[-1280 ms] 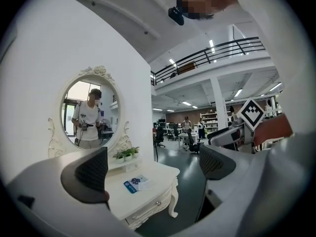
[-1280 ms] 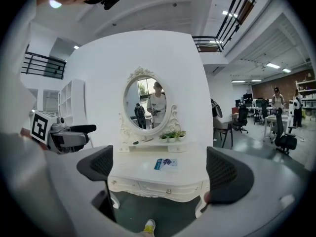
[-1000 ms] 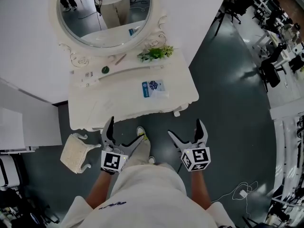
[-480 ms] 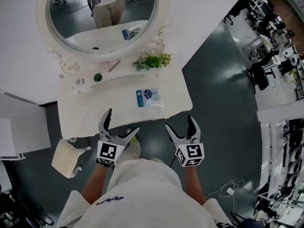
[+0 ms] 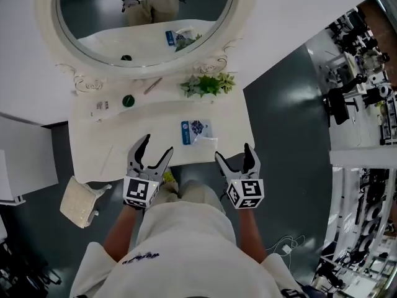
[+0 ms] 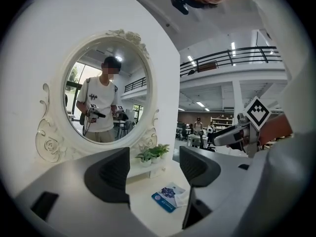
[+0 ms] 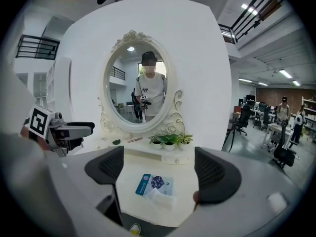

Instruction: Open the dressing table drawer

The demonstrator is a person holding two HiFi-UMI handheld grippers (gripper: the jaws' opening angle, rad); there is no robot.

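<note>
The dressing table (image 5: pixel 93 157) is white, with a scalloped worktop, and is set against a white wall under an oval mirror (image 5: pixel 142 17) in a carved frame. It stands straight ahead of both tongs. Its drawer front is hidden beneath the worktop's near edge in every view. A blue packet (image 5: pixel 197 131) lies on the worktop, and a plant (image 5: pixel 208 84) is set on the raised ledge behind it.

The left tongs (image 5: pixel 157 146) are held over the near edge, released; their jaws have just been closing, with nothing between them. The right tongs (image 5: pixel 234 154) are held just off that edge, likewise released and empty after narrowing.

Only in the head view is a stool (image 5: pixel 77 202) shown, left of the table. People at desks in the hall are best seen in the right gripper view. There the mirror is faced squarely; in the left gripper view it is seen obliquely.
</note>
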